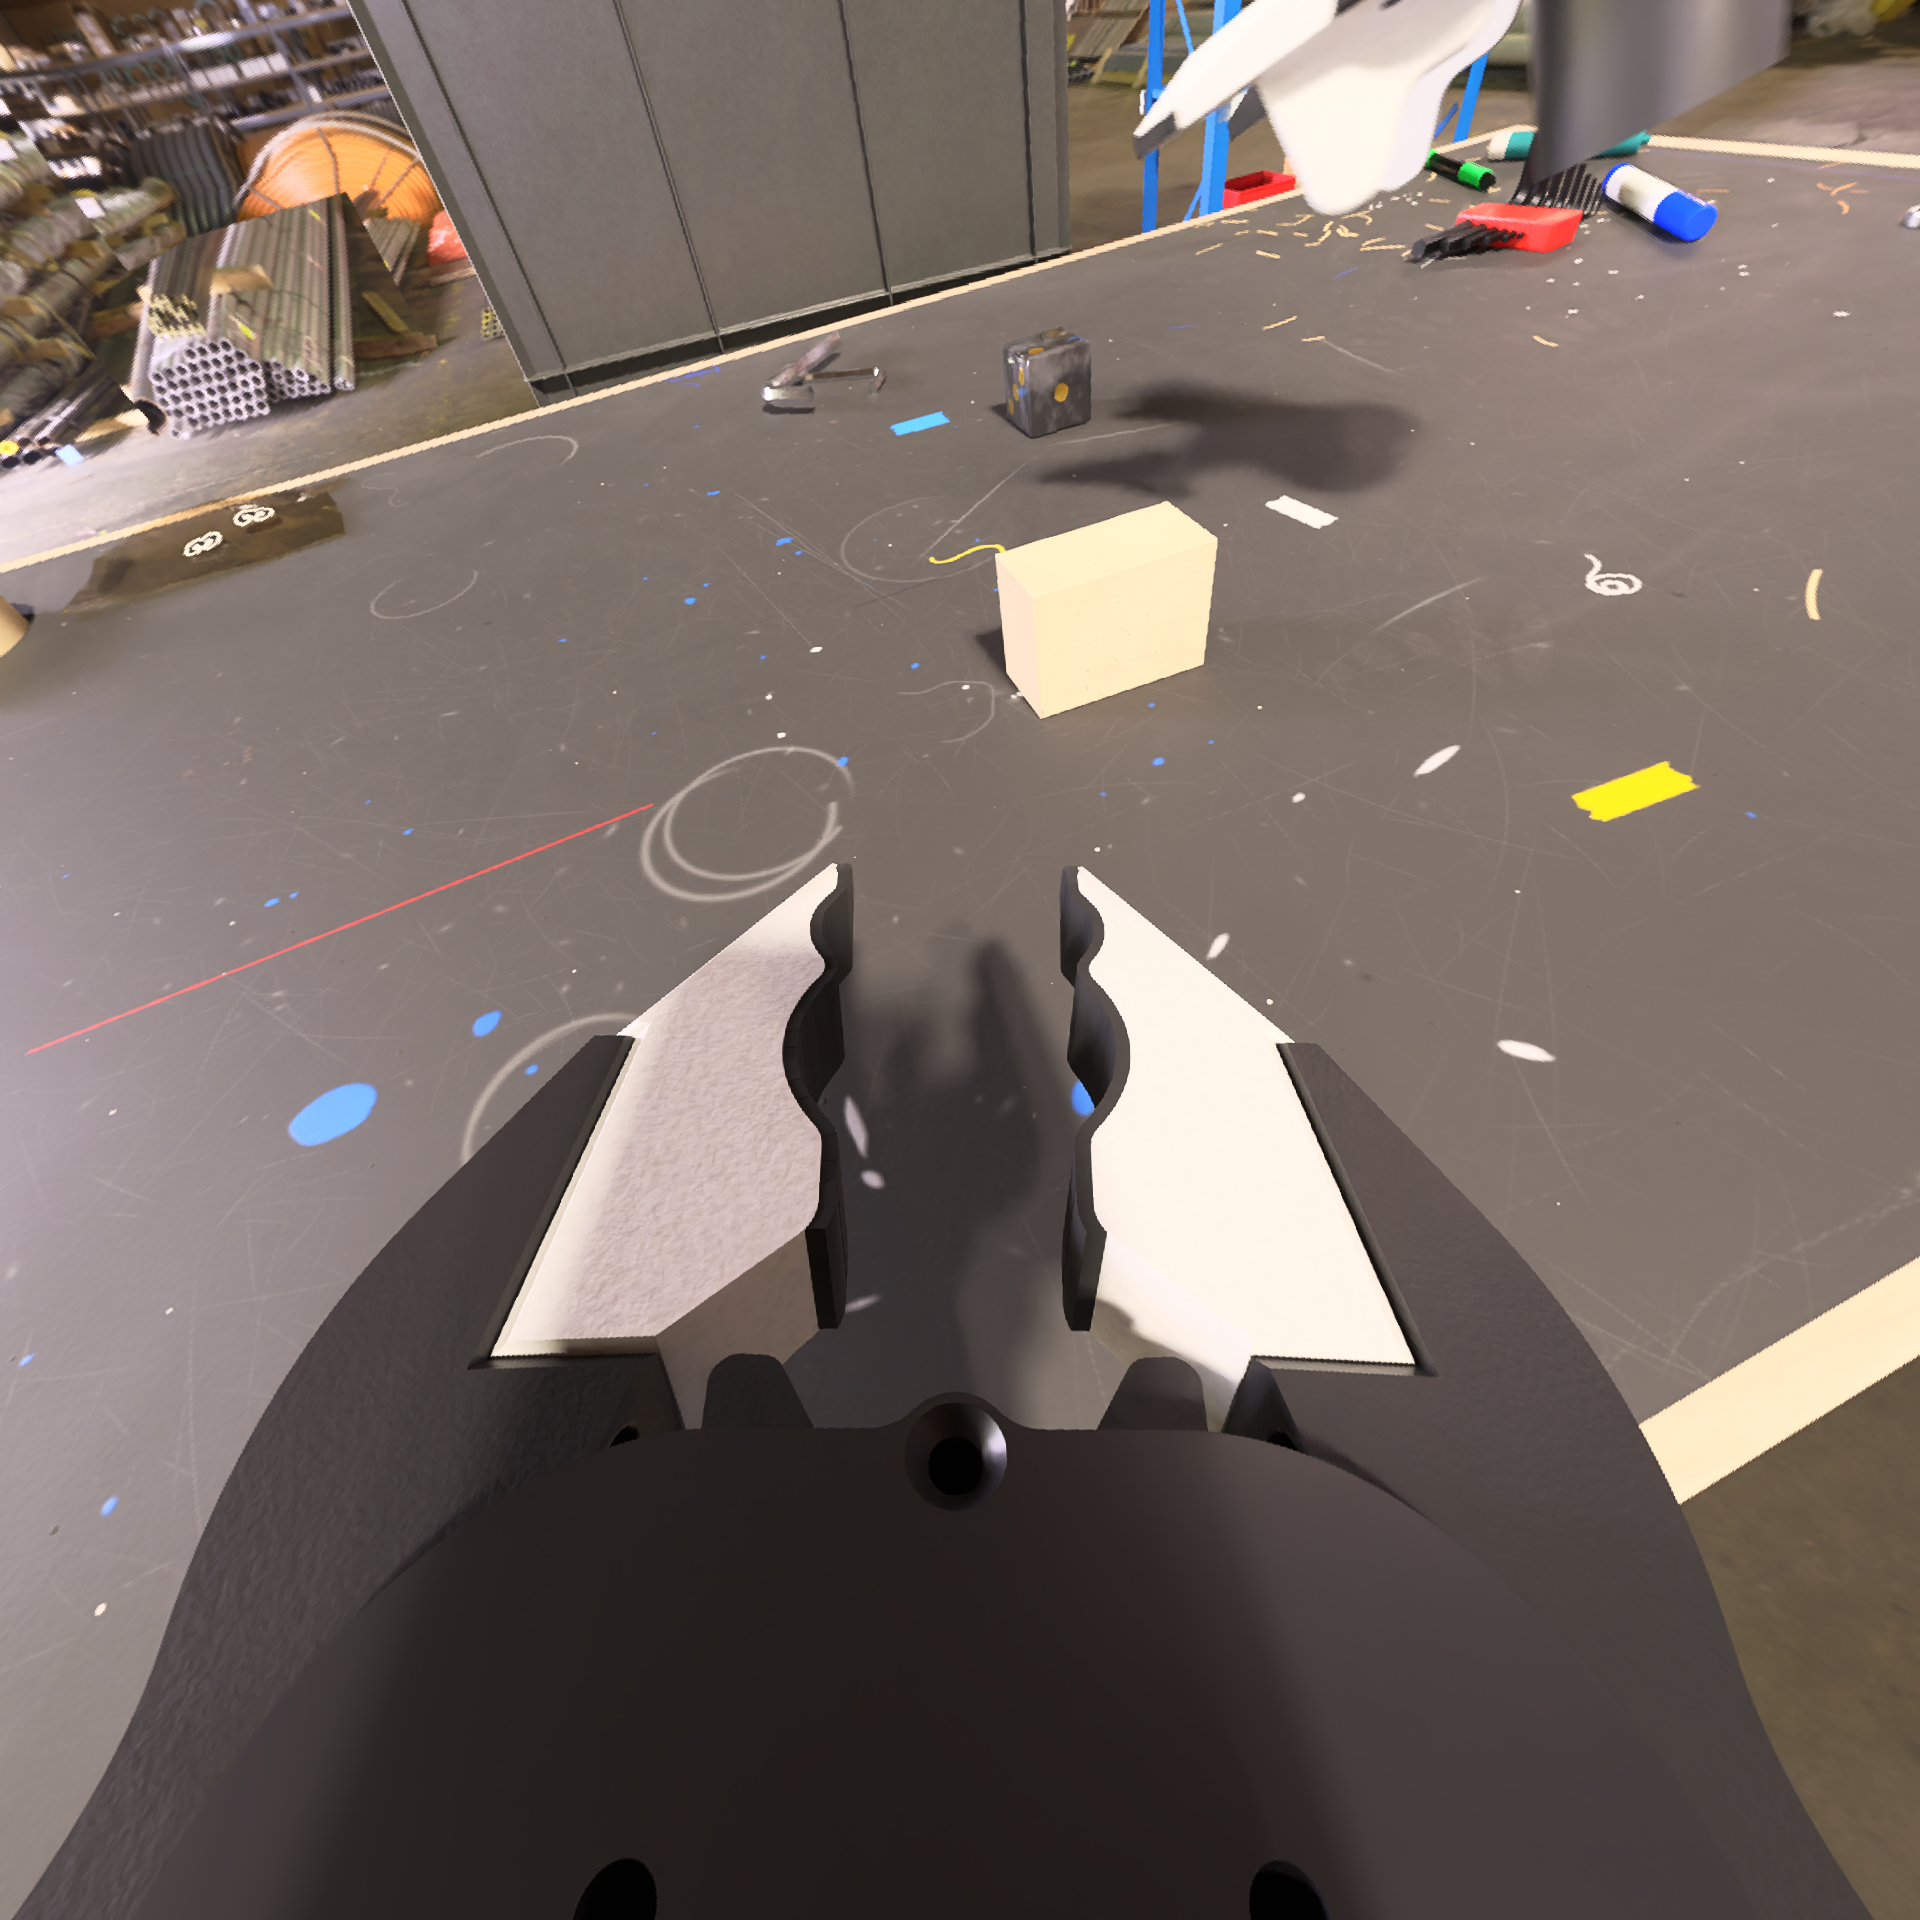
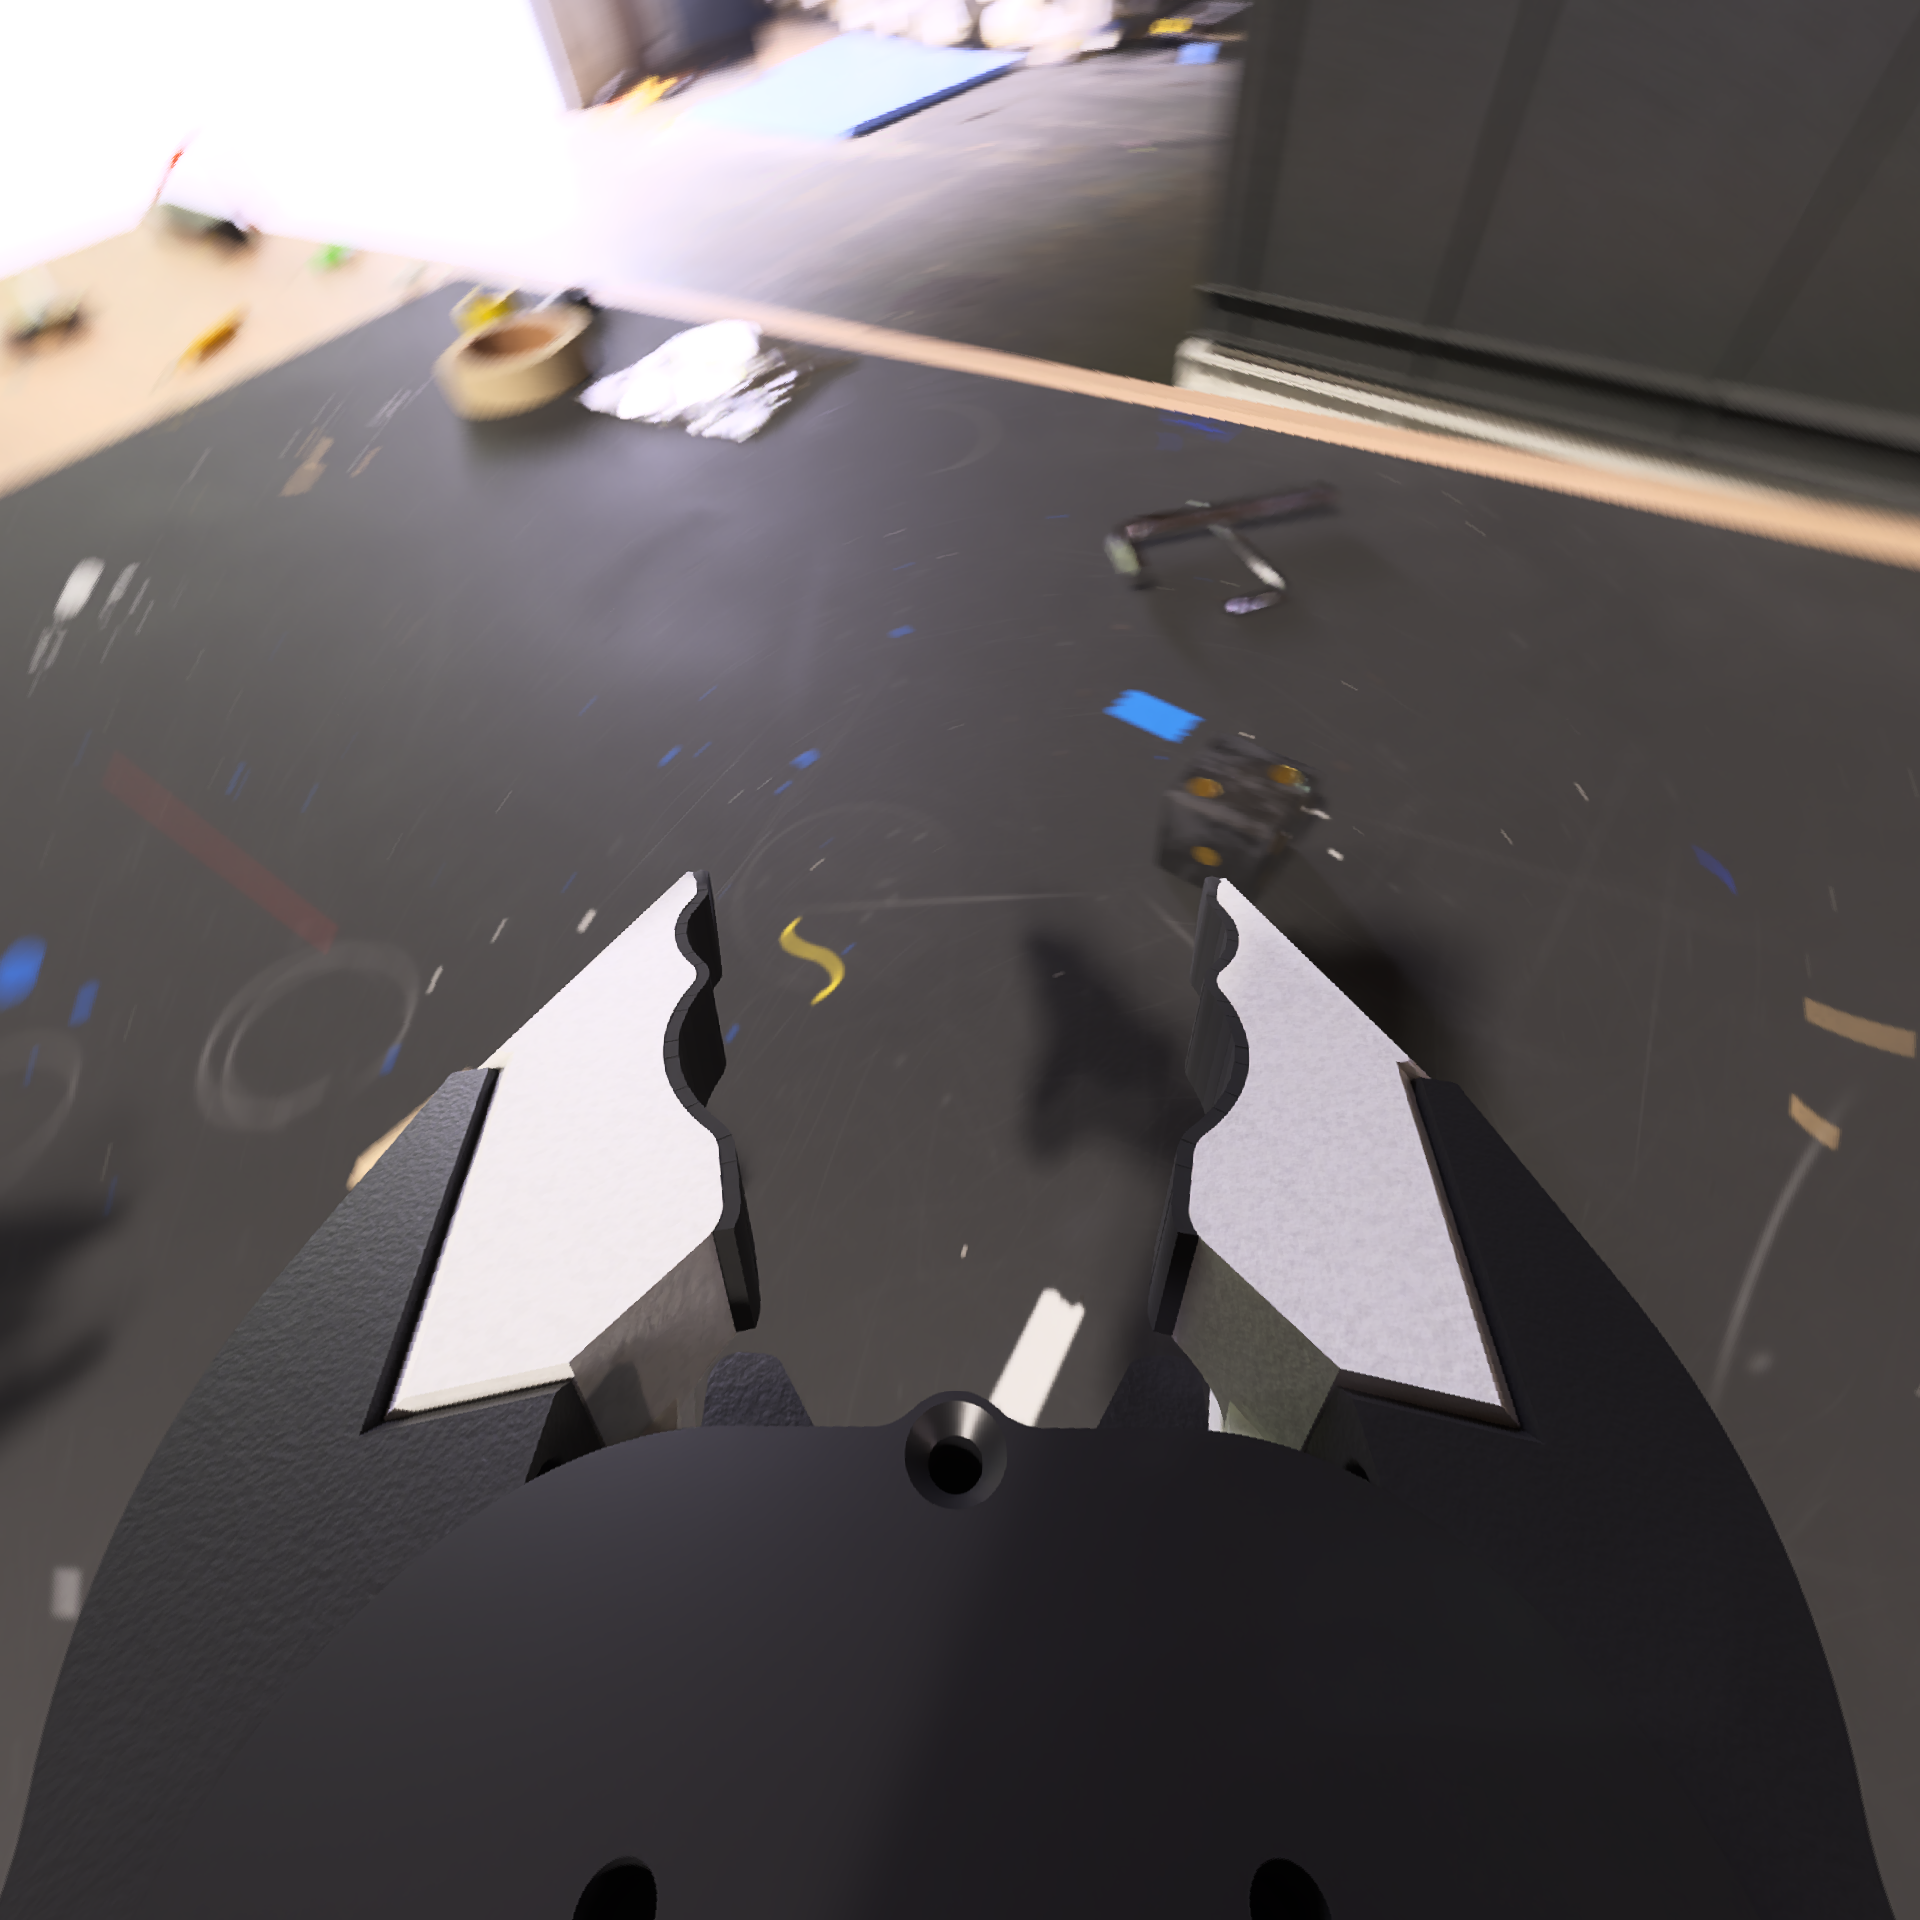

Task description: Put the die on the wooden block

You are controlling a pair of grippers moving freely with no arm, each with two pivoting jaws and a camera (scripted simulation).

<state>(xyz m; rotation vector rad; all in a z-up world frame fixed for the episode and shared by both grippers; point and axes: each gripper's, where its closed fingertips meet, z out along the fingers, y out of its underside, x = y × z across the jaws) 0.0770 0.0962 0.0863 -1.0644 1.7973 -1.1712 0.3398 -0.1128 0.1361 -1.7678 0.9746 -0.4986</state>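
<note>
1. The die (image 2: pixel 1236 816) sits on the bench (image 1: pixel 416 727) near its far edge, ahead and to the right of the right gripper (image 2: pixel 956 883), just past its right fingertip and not between the fingers.
2. The right gripper is spread wide and holds nothing. The left gripper (image 1: pixel 956 883) is also parted and empty.
3. The wooden block (image 1: pixel 1107 608) stands toward the middle of the bench, between the left gripper and the die, with its long axis running across the left wrist view.
4. I judge the right gripper is nearer to the die, so it should take it.
5. The right wrist view is blurred, the die's faces are hard to read there, and the block is not in it.
</note>
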